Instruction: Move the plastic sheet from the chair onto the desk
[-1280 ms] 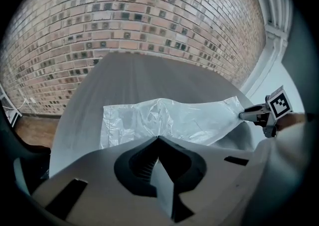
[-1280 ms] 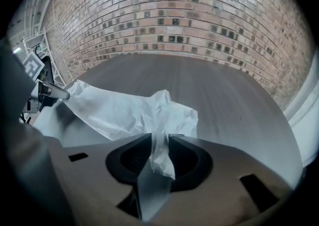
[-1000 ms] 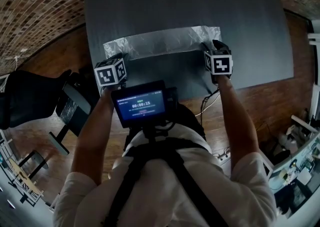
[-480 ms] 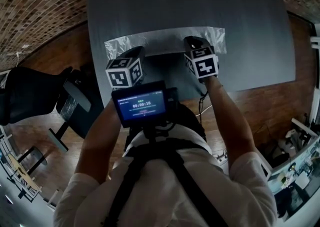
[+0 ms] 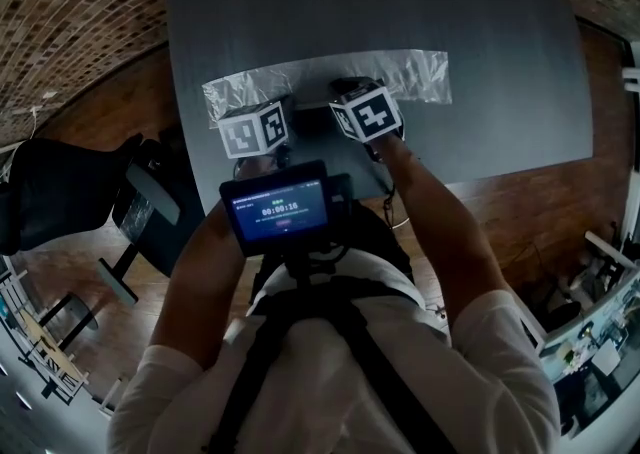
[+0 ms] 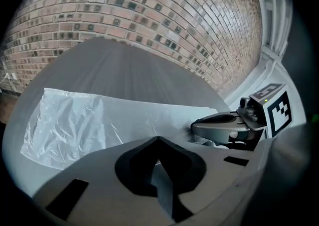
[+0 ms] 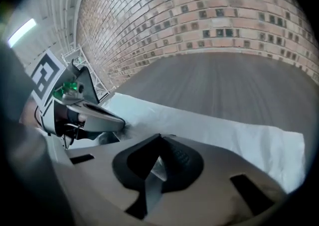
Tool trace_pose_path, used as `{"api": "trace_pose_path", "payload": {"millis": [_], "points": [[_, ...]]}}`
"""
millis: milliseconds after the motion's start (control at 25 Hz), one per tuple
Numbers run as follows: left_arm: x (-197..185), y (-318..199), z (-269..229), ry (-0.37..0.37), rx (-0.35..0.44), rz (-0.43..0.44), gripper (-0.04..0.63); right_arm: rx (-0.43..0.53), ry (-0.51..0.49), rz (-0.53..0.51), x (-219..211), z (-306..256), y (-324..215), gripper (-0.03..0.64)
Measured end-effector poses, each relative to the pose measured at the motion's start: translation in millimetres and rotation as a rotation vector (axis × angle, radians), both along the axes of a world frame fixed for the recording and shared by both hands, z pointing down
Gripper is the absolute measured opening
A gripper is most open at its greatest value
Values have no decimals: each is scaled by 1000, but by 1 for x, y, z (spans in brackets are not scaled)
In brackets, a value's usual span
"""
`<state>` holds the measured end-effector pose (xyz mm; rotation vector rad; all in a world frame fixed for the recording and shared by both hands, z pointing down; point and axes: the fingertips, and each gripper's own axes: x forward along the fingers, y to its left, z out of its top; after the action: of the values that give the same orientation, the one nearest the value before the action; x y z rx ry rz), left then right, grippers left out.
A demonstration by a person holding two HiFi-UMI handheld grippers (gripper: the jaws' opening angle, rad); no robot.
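Brick wall (image 5: 70, 12): runs behind the desk's far edge and round its left side. Wooden floor (image 5: 520, 212) shows along the desk's near and right sides.

Desk (image 5: 480, 2): dark matte top, filling the upper middle of the head view.

Person: stands at the middle of the desk's near edge, both forearms reaching over that edge.

Chair (image 5: 150, 207): black, on the floor off the desk's near-left corner, well apart from the sheet.

Cluttered shelves (image 5: 600, 322): far off the desk's near-right corner.

Plastic sheet (image 5: 320, 77): on the desk, not on the chair. A long clear strip lying flat across the desk's near half, roughly parallel to the near edge. It is wrinkled all over, more so at the end nearer the desk's left side.

Screen (image 5: 280, 210): small, lit, worn on the person's chest. In the head view it covers part of the desk's near edge.

Left claw (image 6: 158, 139): over the desk's near middle, tips at the sheet's near edge. Its jaws have just been closing and now stand together. I cannot tell whether any film is caught between them.

Right claw (image 7: 160, 137): just beside the left one, towards the desk's right side, also at the sheet's near edge. Its jaws are together. The film puckers slightly at its tip.

Marker cubes (image 5: 255, 129) (image 5: 367, 114): one on each claw, nearly side by side above the desk's near edge.
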<state>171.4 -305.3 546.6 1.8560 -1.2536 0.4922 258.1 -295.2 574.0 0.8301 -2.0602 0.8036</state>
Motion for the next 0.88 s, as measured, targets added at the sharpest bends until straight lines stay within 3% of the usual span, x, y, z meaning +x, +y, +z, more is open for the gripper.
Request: {"api": "trace_pose_path", "payload": {"millis": [200,480,680,880], "points": [[0,2,-1,15,14,8,0,27,35,108,77,-1,-12,6],[-1,1,-1,29,22,16,0,23,48,396,202,-2,-29,6],[-20,0,-1,23,7,-21,0,25,-25,461,216,-6,-34,6],[-73,-4,-24,-50,38,-76,0,36,-48,471,220,-7,-38,6]]}}
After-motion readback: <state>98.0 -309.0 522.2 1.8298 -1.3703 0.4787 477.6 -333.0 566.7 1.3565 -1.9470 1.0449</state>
